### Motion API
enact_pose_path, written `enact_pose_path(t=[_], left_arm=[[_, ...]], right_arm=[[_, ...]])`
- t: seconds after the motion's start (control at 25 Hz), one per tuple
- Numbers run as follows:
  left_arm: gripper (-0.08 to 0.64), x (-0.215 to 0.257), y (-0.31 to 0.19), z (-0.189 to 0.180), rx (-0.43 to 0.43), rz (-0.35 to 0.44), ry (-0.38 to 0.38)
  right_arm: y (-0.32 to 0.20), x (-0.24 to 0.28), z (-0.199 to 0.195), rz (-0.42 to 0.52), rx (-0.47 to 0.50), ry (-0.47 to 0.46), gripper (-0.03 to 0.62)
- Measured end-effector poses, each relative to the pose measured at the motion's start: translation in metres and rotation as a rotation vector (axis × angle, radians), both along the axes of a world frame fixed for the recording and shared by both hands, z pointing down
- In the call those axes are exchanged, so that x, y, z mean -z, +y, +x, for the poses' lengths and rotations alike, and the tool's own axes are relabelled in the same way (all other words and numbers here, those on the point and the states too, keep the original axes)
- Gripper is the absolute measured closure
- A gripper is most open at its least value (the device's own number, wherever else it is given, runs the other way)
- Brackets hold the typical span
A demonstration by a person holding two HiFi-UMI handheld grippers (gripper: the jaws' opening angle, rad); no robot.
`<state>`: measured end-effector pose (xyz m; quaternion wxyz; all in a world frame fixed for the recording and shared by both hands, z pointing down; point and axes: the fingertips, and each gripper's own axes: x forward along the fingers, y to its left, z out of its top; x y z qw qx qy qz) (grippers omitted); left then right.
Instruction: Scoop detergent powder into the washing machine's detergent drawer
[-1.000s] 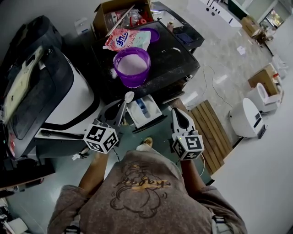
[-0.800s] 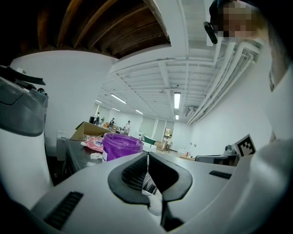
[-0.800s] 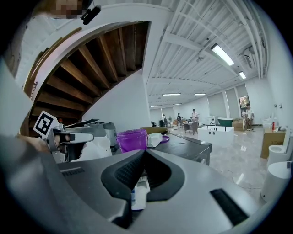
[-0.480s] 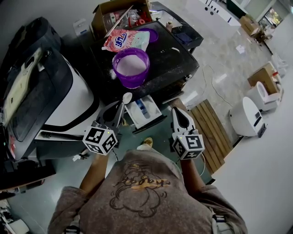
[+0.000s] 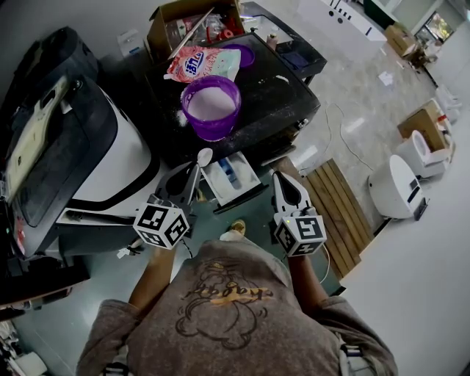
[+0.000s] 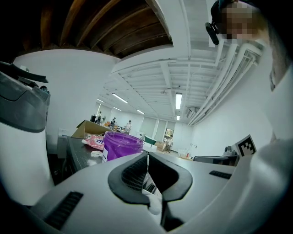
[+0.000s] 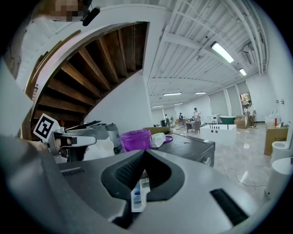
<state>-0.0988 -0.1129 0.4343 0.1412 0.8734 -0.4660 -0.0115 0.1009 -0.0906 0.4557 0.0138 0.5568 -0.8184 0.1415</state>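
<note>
A purple tub (image 5: 211, 106) of white powder stands on the dark washing machine top (image 5: 283, 92), behind which lie a pink detergent bag (image 5: 202, 62) and a purple lid (image 5: 247, 53). The white detergent drawer (image 5: 231, 178) is pulled out below the front edge. My left gripper (image 5: 192, 173) is shut on the handle of a white scoop (image 5: 205, 156), whose bowl sits just left of the drawer and below the tub. In the left gripper view the jaws (image 6: 147, 156) pinch the thin handle, with the tub (image 6: 121, 144) ahead. My right gripper (image 5: 283, 178) (image 7: 143, 151) is shut and holds nothing, right of the drawer (image 7: 137, 192).
A white and black machine (image 5: 110, 147) stands close on the left. A cardboard box (image 5: 176, 18) of items sits behind the tub. A wooden pallet (image 5: 341, 213) and a white appliance (image 5: 396, 191) are on the floor to the right.
Almost nothing differs. My right gripper has edged slightly left toward the drawer, and the scoop in my left gripper stays beside it.
</note>
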Motion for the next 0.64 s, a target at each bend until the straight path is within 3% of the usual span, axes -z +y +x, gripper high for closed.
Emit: enact_pose_path(t=[0.64], left_arm=[[0.537, 0.0003, 0.0044, -0.0039, 0.005, -0.008, -0.004]], right_arm=[[0.0033, -0.0014, -0.0038, -0.006, 0.022, 0.029, 0.594]])
